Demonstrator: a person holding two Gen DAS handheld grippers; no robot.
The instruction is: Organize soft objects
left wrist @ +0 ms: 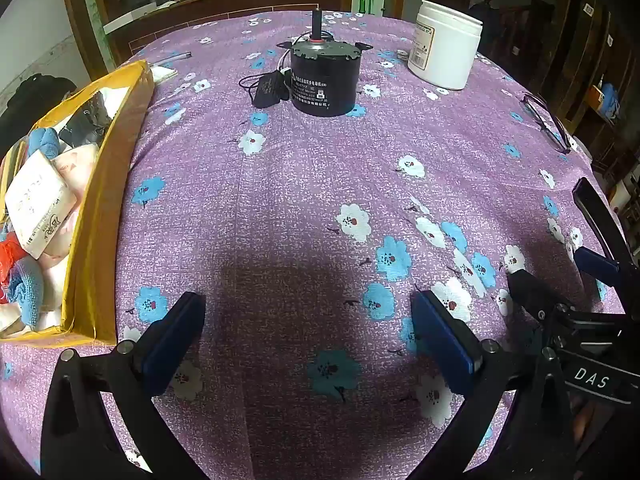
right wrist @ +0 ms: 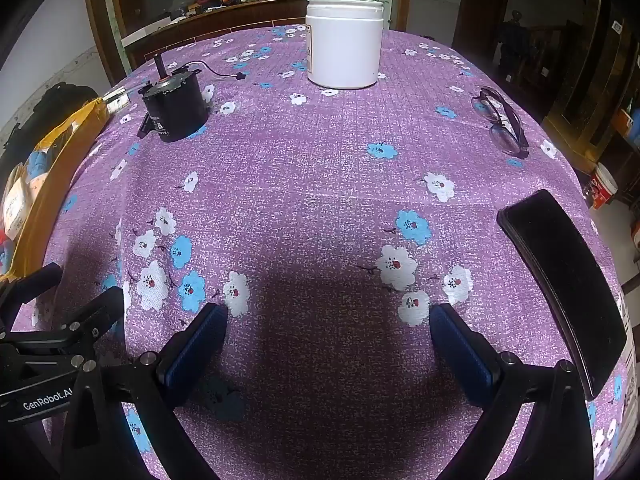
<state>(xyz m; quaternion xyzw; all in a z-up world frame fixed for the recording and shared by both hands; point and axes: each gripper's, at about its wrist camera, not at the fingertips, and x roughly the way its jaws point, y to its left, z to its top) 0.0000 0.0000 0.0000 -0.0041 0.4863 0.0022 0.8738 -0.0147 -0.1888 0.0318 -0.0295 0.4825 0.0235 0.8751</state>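
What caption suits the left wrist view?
Open left gripper hovers over floral tablecloth, yellow box of soft items beside it.

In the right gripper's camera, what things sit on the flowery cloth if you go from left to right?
Yellow box → black motor → white jar → glasses → black phone.

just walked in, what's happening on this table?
Nothing is being handled right now. A person holds two tools over a purple floral tablecloth: the left tool and right tool are both wide open and empty, tilted down at bare cloth. The soft items, tissue packs and knitted pieces, sit in the yellow box at the left edge. A black motor, white jar and glasses sit farther back, untouched.
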